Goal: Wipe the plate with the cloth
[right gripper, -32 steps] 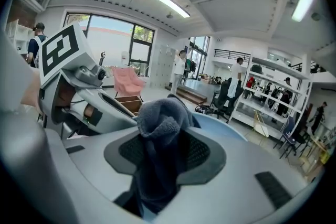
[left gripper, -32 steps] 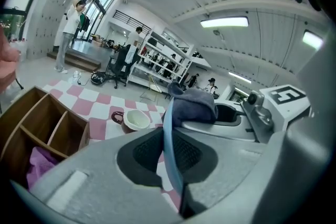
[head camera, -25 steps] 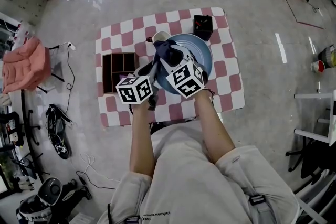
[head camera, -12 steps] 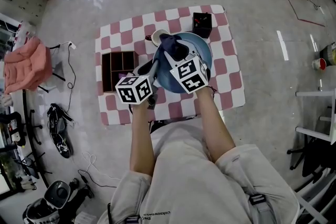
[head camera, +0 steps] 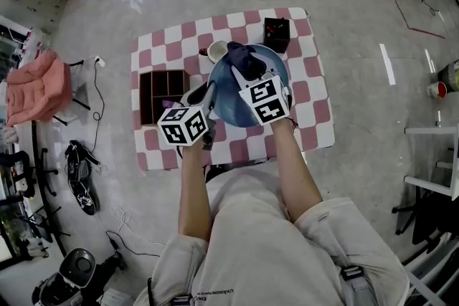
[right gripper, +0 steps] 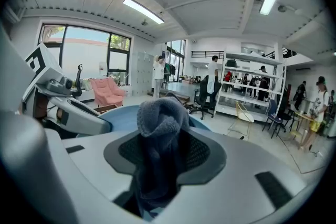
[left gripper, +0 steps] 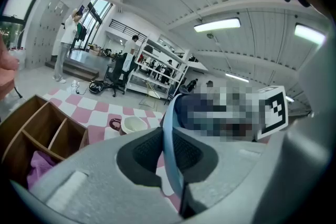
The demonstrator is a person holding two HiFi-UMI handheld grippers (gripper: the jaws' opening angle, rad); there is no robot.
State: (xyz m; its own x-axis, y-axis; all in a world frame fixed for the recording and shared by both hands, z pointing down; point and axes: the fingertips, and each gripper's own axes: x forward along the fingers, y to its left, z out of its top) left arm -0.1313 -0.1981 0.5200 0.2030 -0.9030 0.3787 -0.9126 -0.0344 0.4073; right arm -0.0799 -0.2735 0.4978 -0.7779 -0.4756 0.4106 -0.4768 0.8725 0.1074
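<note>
I am in the middle of wiping. My left claw (left gripper: 171, 162) is shut tight on the left rim of the round blue plate (head camera: 233, 100), over the red and white checked table (head camera: 315, 118). My right claw (right gripper: 163, 157) is squeezed shut on the dark fuzzy cloth (right gripper: 159, 115). The cloth pokes out past the claw tips and sits on the far part of the plate. I think the near part is left to wipe.

Grey floor (head camera: 358, 25), pink armchair (right gripper: 107, 93), metal shelving (right gripper: 251, 84)
</note>
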